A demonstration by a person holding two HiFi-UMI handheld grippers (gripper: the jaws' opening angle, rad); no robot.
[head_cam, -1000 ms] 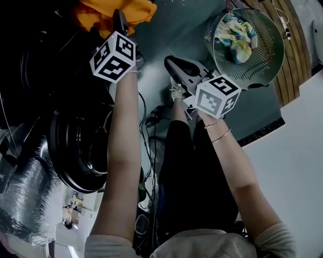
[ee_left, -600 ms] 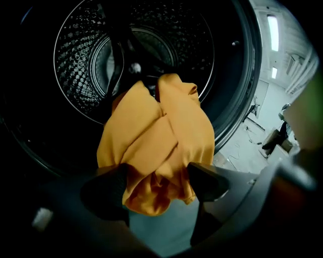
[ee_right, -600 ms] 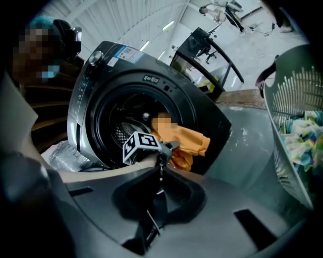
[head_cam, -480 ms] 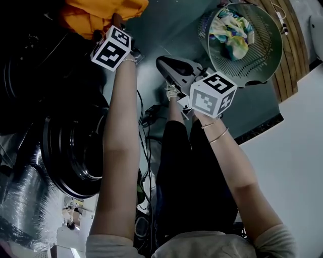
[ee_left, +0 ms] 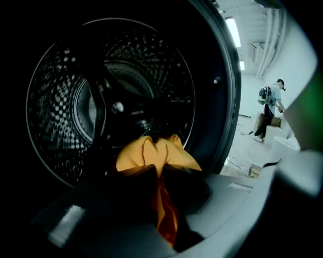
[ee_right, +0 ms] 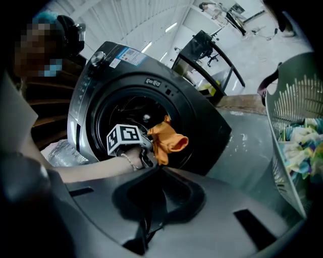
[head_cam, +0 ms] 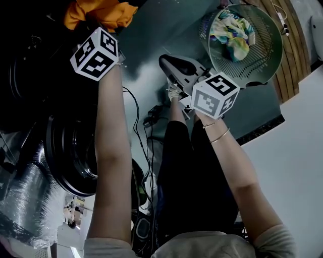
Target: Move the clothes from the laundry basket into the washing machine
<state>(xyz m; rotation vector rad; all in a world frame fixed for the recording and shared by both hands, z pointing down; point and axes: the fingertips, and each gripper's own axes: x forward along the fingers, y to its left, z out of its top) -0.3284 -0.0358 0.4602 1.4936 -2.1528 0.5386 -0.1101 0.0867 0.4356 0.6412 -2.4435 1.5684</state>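
An orange garment (head_cam: 98, 12) is bunched at the mouth of the washing machine (ee_right: 151, 90). My left gripper (ee_left: 156, 174) has just been closing, and its jaws now pinch a fold of the orange cloth (ee_left: 151, 153) in front of the dark drum (ee_left: 101, 101). In the right gripper view the garment (ee_right: 169, 138) hangs from the left gripper (ee_right: 151, 146) at the door opening. My right gripper (head_cam: 174, 63) is shut on nothing and hovers beside the green laundry basket (head_cam: 272, 65), which holds multicoloured clothes (head_cam: 237, 33).
The open washer door (head_cam: 75, 151) hangs below my left arm. Cables (head_cam: 146, 121) trail over the floor between the machine and the person's legs. The basket (ee_right: 298, 101) stands at the right. A person (ee_left: 270, 113) stands far off in the room.
My left gripper has shifted left in the head view, and the orange garment has drawn into a tighter bunch at its tips. The right gripper has stayed in place.
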